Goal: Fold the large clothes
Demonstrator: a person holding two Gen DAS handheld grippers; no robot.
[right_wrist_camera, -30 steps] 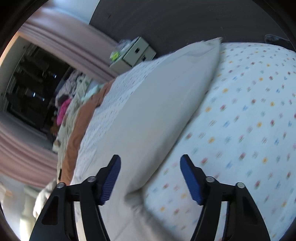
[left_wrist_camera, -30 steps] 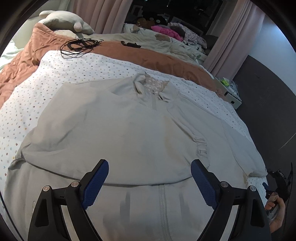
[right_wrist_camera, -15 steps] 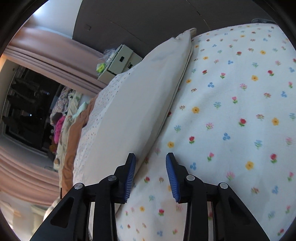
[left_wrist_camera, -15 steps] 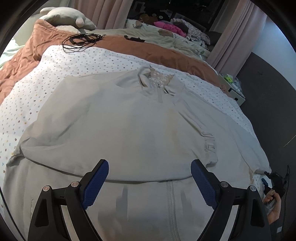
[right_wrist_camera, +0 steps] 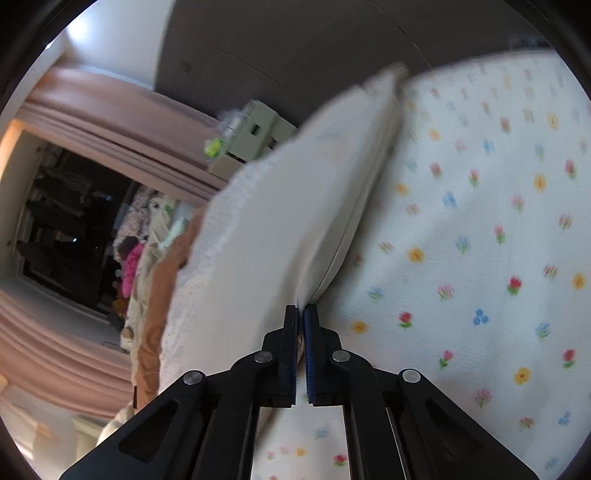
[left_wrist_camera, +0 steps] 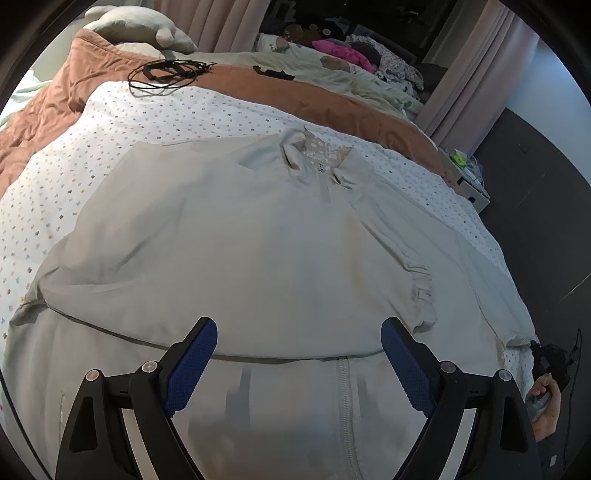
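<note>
A large pale grey zip jacket [left_wrist_camera: 258, 251] lies spread on the flowered bedsheet [left_wrist_camera: 155, 118], collar at the far side, one sleeve folded across its front. My left gripper [left_wrist_camera: 299, 363] is open and empty, hovering above the jacket's lower front near the zipper [left_wrist_camera: 345, 413]. My right gripper [right_wrist_camera: 300, 314] is shut on the edge of the jacket's sleeve [right_wrist_camera: 295, 206], lifting it slightly off the flowered sheet [right_wrist_camera: 480, 240]. The right hand and its gripper also show at the right edge of the left wrist view [left_wrist_camera: 550, 365].
A brown blanket [left_wrist_camera: 321, 96] lies beyond the sheet, with a black cable [left_wrist_camera: 166, 72] on it. A pillow [left_wrist_camera: 140, 26] and piled clothes [left_wrist_camera: 343, 51] sit at the back. A small white drawer unit [left_wrist_camera: 472, 181] stands beside the bed by the pink curtain [right_wrist_camera: 122, 122].
My right gripper has closed from open onto the sleeve edge. The left gripper has stayed open and shifted slightly over the jacket.
</note>
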